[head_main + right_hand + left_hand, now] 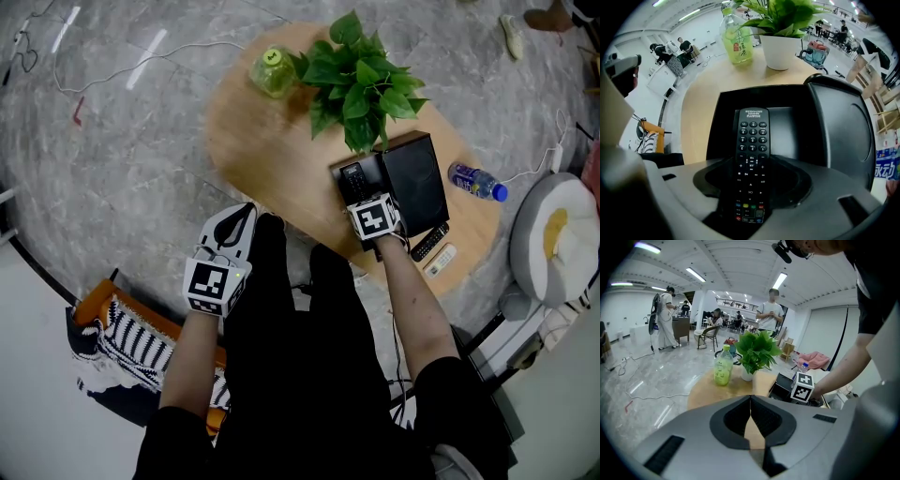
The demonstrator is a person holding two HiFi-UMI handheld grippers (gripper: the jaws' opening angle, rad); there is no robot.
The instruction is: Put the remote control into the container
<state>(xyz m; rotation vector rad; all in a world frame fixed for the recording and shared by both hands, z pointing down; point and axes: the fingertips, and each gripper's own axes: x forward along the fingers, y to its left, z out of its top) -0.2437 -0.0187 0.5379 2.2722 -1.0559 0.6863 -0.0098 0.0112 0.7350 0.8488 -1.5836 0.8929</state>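
Head view: one remote control (352,177) over container (417,183); two other remotes (429,243).

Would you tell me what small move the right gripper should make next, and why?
Probably ease the right gripper down a little. It grips the remote control, whose far end points into the open black container, within its walls, with the lid swung aside. Whether the tip touches the bottom I cannot tell, so opening should wait.

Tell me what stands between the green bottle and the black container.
The potted plant stands between the green bottle and the black container. The head view shows it best.
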